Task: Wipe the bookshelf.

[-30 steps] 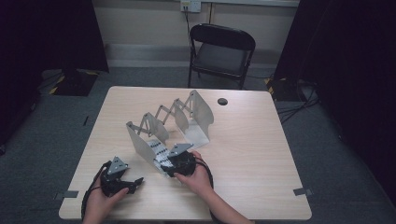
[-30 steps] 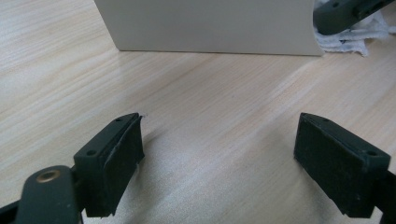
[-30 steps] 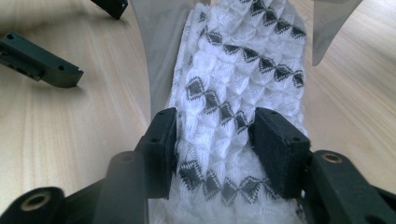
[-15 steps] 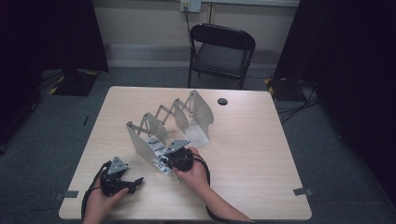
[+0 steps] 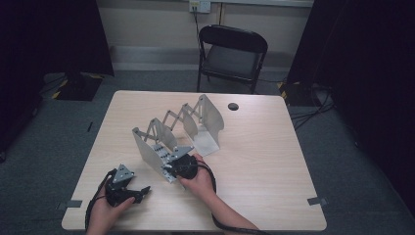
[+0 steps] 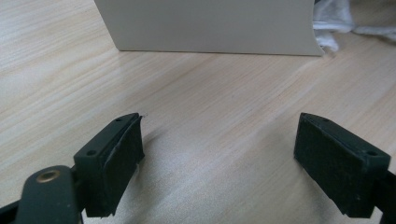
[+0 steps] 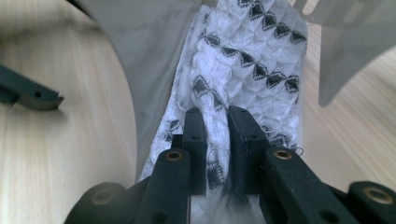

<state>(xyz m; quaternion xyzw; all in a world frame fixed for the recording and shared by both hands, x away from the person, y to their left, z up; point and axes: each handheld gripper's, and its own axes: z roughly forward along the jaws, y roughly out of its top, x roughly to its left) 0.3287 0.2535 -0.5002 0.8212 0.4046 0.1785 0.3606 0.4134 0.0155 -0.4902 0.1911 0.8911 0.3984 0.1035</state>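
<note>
The white cloth with black diamond marks (image 7: 243, 74) lies in the near slot of the metal accordion rack (image 5: 176, 129), draped against one grey divider plate (image 7: 149, 70). A fold of it sits pinched between the two fingers (image 7: 196, 140) of the right gripper (image 5: 171, 169), which have just been closing and now stand narrow, with the fabric bunched between their pads and spreading out beyond their tips. The rack stands on the wooden counter (image 5: 264, 147), near its middle. The left gripper (image 5: 139, 192) rests low on the counter near its front left corner, well apart from the cloth, its fingers (image 6: 116, 158) spread wide with only bare wood between them.
</note>
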